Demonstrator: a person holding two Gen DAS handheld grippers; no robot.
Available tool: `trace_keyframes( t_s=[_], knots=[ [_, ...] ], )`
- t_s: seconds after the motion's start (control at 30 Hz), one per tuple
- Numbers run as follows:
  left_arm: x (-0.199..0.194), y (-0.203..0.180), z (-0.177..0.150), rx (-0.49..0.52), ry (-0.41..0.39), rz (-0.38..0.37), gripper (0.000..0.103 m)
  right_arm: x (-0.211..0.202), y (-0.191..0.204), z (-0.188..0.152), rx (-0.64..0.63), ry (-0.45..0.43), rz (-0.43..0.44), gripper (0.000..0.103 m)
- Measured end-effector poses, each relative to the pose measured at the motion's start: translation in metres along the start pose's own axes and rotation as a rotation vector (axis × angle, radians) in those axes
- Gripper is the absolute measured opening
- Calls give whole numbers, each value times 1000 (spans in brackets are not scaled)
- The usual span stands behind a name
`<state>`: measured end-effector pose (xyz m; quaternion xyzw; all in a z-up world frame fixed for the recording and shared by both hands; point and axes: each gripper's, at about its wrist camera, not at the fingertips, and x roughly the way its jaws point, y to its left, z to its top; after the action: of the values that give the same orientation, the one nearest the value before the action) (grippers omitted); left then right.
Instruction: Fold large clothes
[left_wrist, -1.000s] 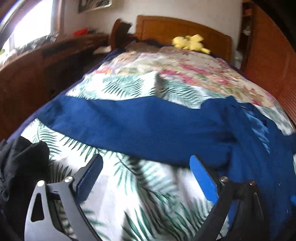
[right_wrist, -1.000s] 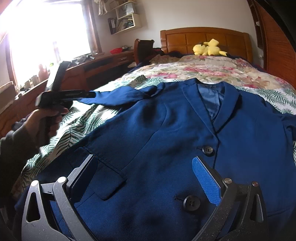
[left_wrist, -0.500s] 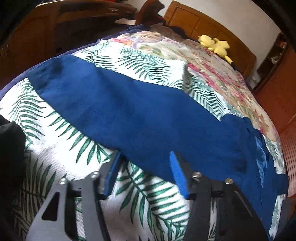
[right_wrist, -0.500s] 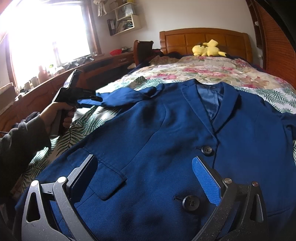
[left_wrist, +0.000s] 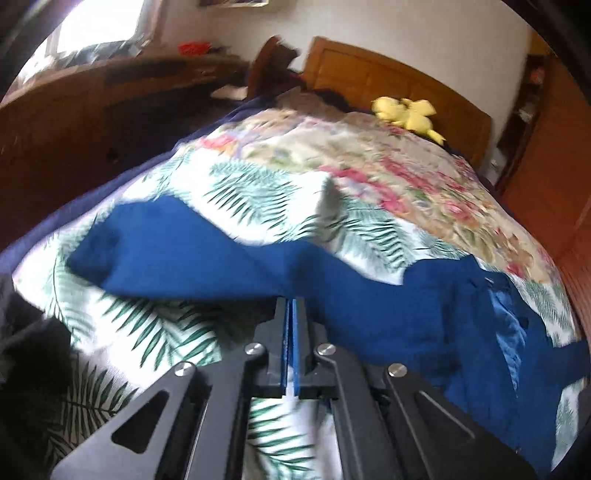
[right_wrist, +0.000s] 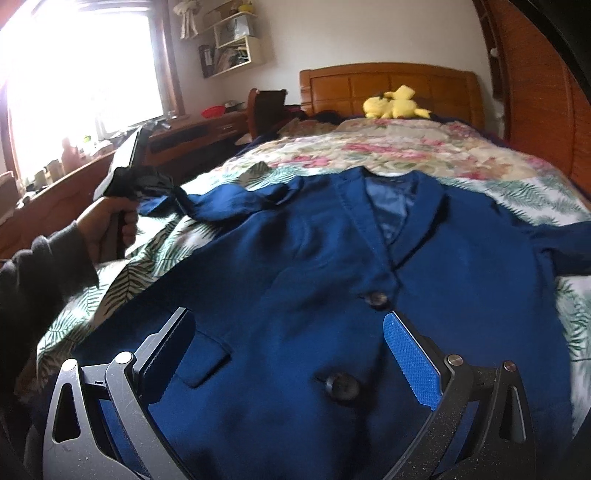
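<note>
A dark blue suit jacket (right_wrist: 295, 258) lies face up on the palm-print bedspread (left_wrist: 155, 332), collar toward the headboard. Its left sleeve (left_wrist: 166, 251) stretches out to the left across the bed. My left gripper (left_wrist: 290, 306) is shut on the near edge of that sleeve. In the right wrist view the left gripper (right_wrist: 177, 195) holds the sleeve a little above the bed, with a hand (right_wrist: 107, 225) on its grip. My right gripper (right_wrist: 288, 332) stands open low over the jacket's front, by the lower button (right_wrist: 341, 386), with nothing pinched.
A yellow plush toy (right_wrist: 393, 103) lies by the wooden headboard (right_wrist: 388, 74). A floral blanket (left_wrist: 369, 166) covers the far half of the bed. A dark garment (left_wrist: 33, 350) sits at the bed's near left. A wooden desk (right_wrist: 184, 136) runs along the left, a wardrobe (right_wrist: 535, 92) along the right.
My left gripper went from wide open to shut on the sleeve's edge and lifted it slightly off the bedspread. My right gripper stayed open over the jacket front.
</note>
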<state>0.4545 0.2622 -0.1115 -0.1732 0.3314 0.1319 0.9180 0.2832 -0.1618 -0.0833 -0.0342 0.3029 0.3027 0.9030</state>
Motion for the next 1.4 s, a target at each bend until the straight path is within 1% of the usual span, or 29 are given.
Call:
trace_keyframes(
  t_s=[0.17, 0.27, 0.37, 0.43, 0.5, 0.6, 0.67, 0.8, 0.9, 0.97, 1.0, 1.07, 1.1, 1.17, 1.27, 1.33, 1.4],
  knots=[
    [-35, -57, -1, 139, -48, -65, 0, -24, -9, -3, 2, -11, -66, 103],
    [-65, -99, -15, 217, -46, -133, 0, -40, -20, -1, 25, -46, -94, 103],
    [-92, -132, -32, 292, -47, -166, 0, -48, -28, 5, 47, -66, -98, 103],
    [-103, -152, -43, 337, -41, -163, 0, -56, -31, 10, 53, -107, -87, 103],
    [-110, -166, -51, 368, -31, -147, 0, -56, -32, 13, 46, -120, -94, 103],
    [-107, -176, -59, 391, -1, -118, 0, -50, -34, 14, 40, -119, -108, 103],
    [-104, -178, -65, 406, 22, -105, 0, -44, -35, 13, 35, -105, -115, 103],
    [-96, -176, -74, 449, 72, -119, 0, -36, -36, 8, 15, -78, -140, 103],
    [-98, -169, -74, 449, 89, -133, 1, -32, -40, 6, 22, -63, -148, 103],
    [-101, -162, -70, 441, 90, -140, 6, -30, -40, 5, 25, -59, -152, 103],
    [-105, -156, -68, 438, 86, -132, 7, -29, -40, 5, 23, -59, -152, 103],
    [-111, -148, -64, 441, 75, -142, 11, -25, -37, 5, 13, -54, -154, 103],
    [-115, -142, -61, 441, 58, -143, 12, -23, -36, 5, 7, -52, -154, 103],
    [-122, -129, -54, 438, 20, -132, 17, -20, -32, 4, -5, -47, -155, 103],
    [-124, -106, -47, 422, -3, -112, 21, -15, -29, 4, -18, -40, -150, 103],
    [-114, -91, -45, 402, 14, -94, 23, -12, -28, 4, -19, -36, -146, 103],
    [-98, -73, -48, 374, 54, -70, 23, -9, -28, 4, -18, -31, -142, 103]
  ],
)
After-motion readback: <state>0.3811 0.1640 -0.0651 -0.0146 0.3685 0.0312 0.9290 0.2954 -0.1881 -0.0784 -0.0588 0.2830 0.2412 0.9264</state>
